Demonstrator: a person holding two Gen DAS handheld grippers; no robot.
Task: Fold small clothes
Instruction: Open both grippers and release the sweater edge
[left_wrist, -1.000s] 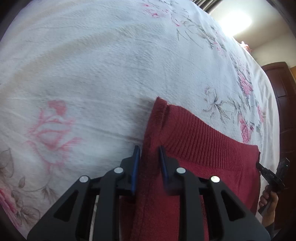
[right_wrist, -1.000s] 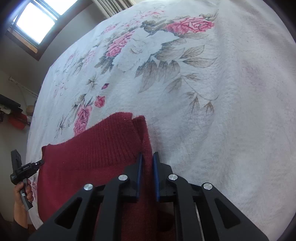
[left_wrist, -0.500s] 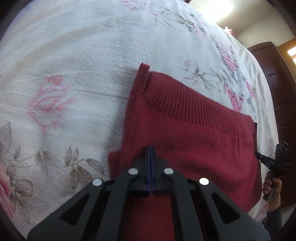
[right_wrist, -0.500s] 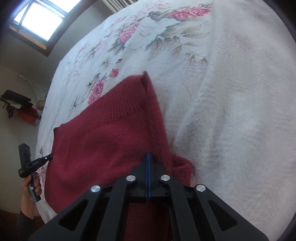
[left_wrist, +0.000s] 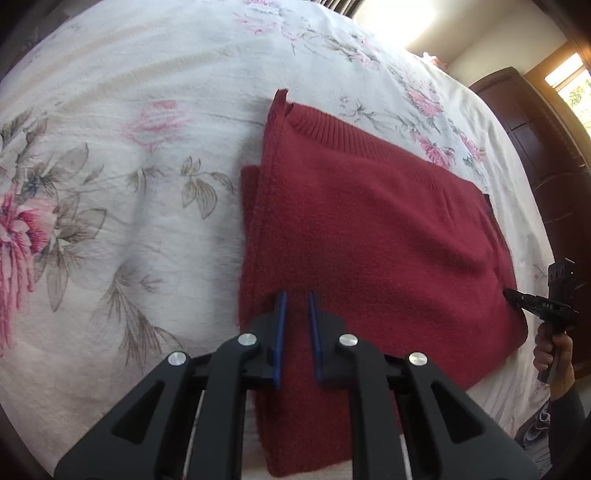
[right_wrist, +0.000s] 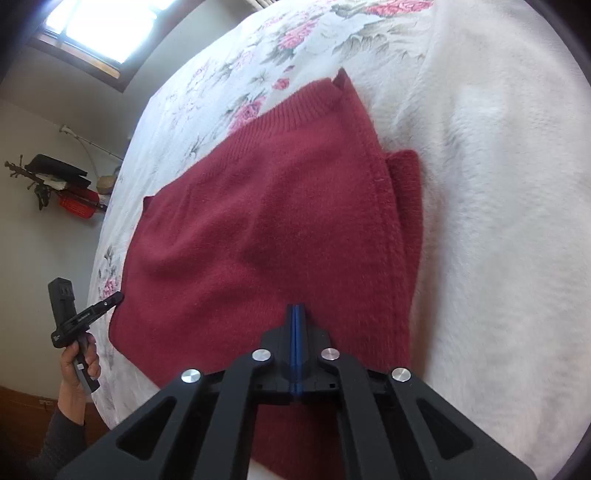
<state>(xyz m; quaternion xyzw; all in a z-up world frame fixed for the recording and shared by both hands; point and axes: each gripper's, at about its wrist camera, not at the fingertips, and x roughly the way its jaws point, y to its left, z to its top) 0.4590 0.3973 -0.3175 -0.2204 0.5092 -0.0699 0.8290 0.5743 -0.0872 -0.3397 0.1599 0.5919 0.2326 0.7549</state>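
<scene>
A dark red knit sweater (left_wrist: 369, 229) lies folded flat on a white floral bedspread (left_wrist: 129, 184), its ribbed hem (left_wrist: 351, 133) at the far end. A lower layer pokes out along one side (left_wrist: 248, 192). My left gripper (left_wrist: 295, 301) hovers over the near left part of the sweater, open, its blue pads a narrow gap apart. My right gripper (right_wrist: 297, 308) is shut, pads pressed together at the near part of the sweater (right_wrist: 277, 221), with no fabric visible between them. Each gripper also shows at the sweater's side edge in the other view: right gripper (left_wrist: 511, 293), left gripper (right_wrist: 114, 297).
The bedspread (right_wrist: 498, 184) stretches wide around the sweater. A hand (left_wrist: 554, 350) holds the right tool and another hand (right_wrist: 79, 365) the left. A dark wooden cabinet (left_wrist: 546, 147) stands beyond one side of the bed, a wall shelf (right_wrist: 62, 184) with objects beyond the other.
Both grippers drew back from the ribbed hem corners toward the sweater's near end. The left gripper, shut half a second ago, has opened. The right gripper stays shut.
</scene>
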